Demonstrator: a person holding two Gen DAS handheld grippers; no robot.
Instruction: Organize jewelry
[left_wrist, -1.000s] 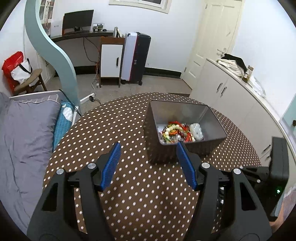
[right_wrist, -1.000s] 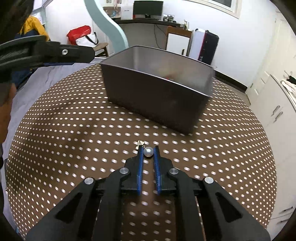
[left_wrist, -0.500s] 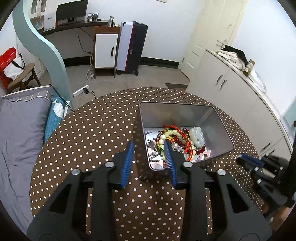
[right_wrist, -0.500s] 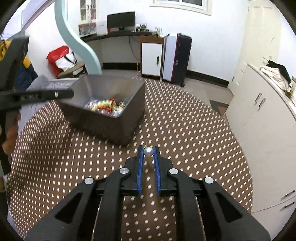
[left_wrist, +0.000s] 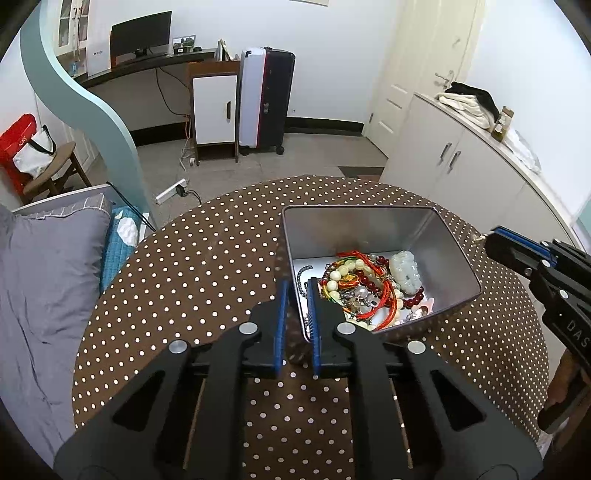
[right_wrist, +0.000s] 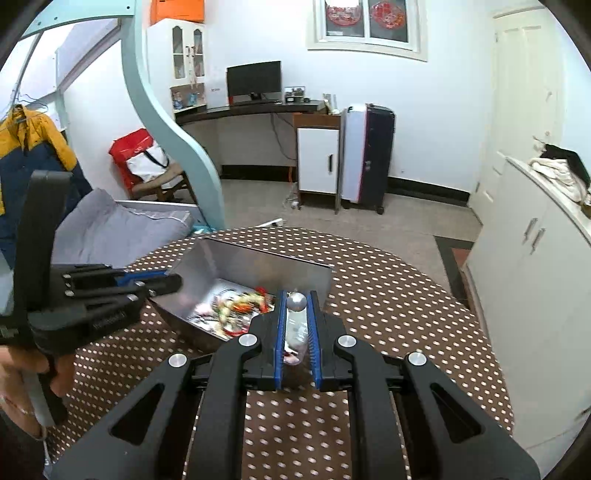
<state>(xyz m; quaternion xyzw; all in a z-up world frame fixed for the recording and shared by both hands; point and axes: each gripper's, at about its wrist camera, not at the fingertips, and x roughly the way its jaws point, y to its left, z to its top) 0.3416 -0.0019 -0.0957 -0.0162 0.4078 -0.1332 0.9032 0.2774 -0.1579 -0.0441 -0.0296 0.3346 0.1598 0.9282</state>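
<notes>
A grey metal box (left_wrist: 436, 236) stands on the brown polka-dot table (left_wrist: 207, 266) and holds a pile of bead bracelets (left_wrist: 354, 284) and a pale jade pendant (left_wrist: 404, 271). My left gripper (left_wrist: 297, 286) is shut on the box's near left wall, one finger inside and one outside. My right gripper (right_wrist: 296, 295) is shut on a silver pearl earring (right_wrist: 296, 302) and holds it over the box's (right_wrist: 258, 262) near right corner. The right gripper also shows at the right edge of the left wrist view (left_wrist: 517, 251), beside the box.
A bed with grey bedding (left_wrist: 40, 266) lies left of the table. White cabinets (left_wrist: 472, 166) stand to the right. A suitcase (left_wrist: 266, 99) and a small white cupboard (left_wrist: 214, 110) stand on the floor beyond the table.
My left gripper has closed from wide open onto the box's left wall. My right gripper has lifted the pearl earring off the table and carried it to the box.
</notes>
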